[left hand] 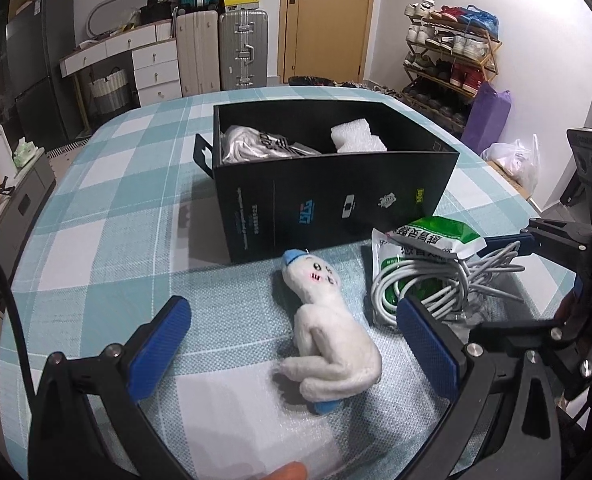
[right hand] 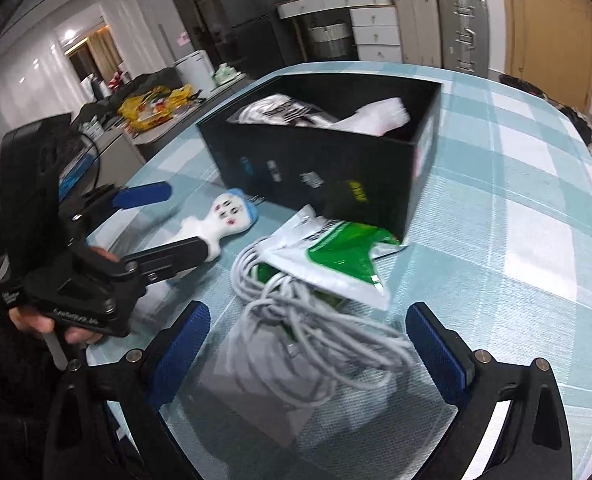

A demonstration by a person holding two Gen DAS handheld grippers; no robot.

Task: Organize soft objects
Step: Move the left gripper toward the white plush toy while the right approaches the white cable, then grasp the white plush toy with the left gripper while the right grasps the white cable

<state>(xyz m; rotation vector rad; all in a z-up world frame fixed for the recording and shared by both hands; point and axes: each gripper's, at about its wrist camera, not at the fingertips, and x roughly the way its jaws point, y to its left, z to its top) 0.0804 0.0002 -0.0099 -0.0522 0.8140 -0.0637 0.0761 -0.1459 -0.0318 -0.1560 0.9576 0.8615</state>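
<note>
A white plush doll with a blue cap (left hand: 327, 328) lies on the checked tablecloth, between the open fingers of my left gripper (left hand: 292, 348). It also shows in the right wrist view (right hand: 226, 216). A coiled grey cable (right hand: 315, 336) lies over a green and white packet (right hand: 335, 256), between the open fingers of my right gripper (right hand: 311, 352). A black open box (left hand: 327, 184) stands behind them, holding a white bagged item (left hand: 256, 144) and white foam (left hand: 357, 136).
The table (left hand: 108, 240) has a teal and white checked cloth. My left gripper (right hand: 156, 232) shows at the left of the right wrist view. Suitcases (left hand: 220, 48), drawers and a shoe rack (left hand: 451, 56) stand beyond the table.
</note>
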